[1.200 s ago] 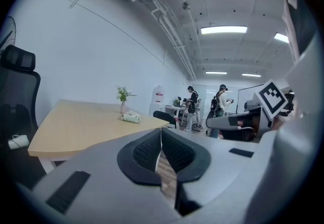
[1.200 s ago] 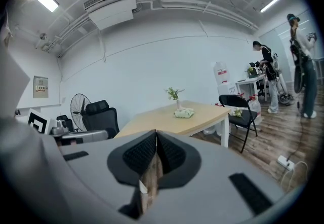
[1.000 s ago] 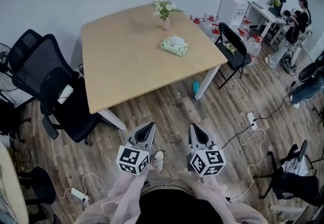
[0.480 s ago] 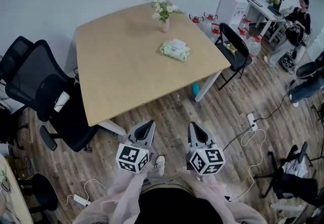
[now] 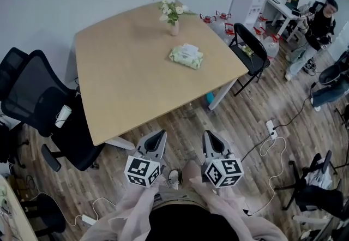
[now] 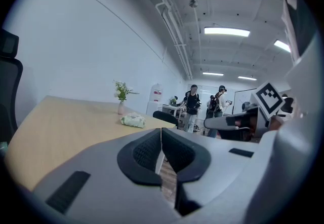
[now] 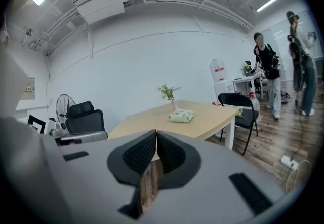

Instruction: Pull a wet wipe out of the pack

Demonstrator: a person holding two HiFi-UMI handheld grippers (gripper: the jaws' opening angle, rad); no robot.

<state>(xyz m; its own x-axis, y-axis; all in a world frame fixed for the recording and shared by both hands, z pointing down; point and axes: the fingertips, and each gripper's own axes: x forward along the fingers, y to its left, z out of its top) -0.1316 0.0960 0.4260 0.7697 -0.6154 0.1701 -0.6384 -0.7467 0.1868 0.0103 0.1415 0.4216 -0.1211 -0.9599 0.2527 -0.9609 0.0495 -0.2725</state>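
From the head view, the wet wipe pack point(image 5: 186, 55) lies flat on the desk point(image 5: 120, 76). It sits just in front of the vase of flowers point(image 5: 173, 26) and slightly to the vase's right. The left gripper point(image 5: 159, 136) and right gripper point(image 5: 209, 137) are held side by side over the wood floor point(image 5: 180, 120), well short of the vase and off the desk's near edge. Both point toward the vase.

In the left gripper view, the fingers point(image 6: 147, 151) are pressed together with nothing between them. Far beyond their tips, the pack point(image 6: 133, 120) rests near the vase point(image 6: 121, 106), on its right.

In the right gripper view, the fingers point(image 7: 139, 154) are likewise closed on each other and hold nothing. The pack point(image 7: 181, 115) lies just in front of the vase point(image 7: 173, 104), well beyond the fingertips.
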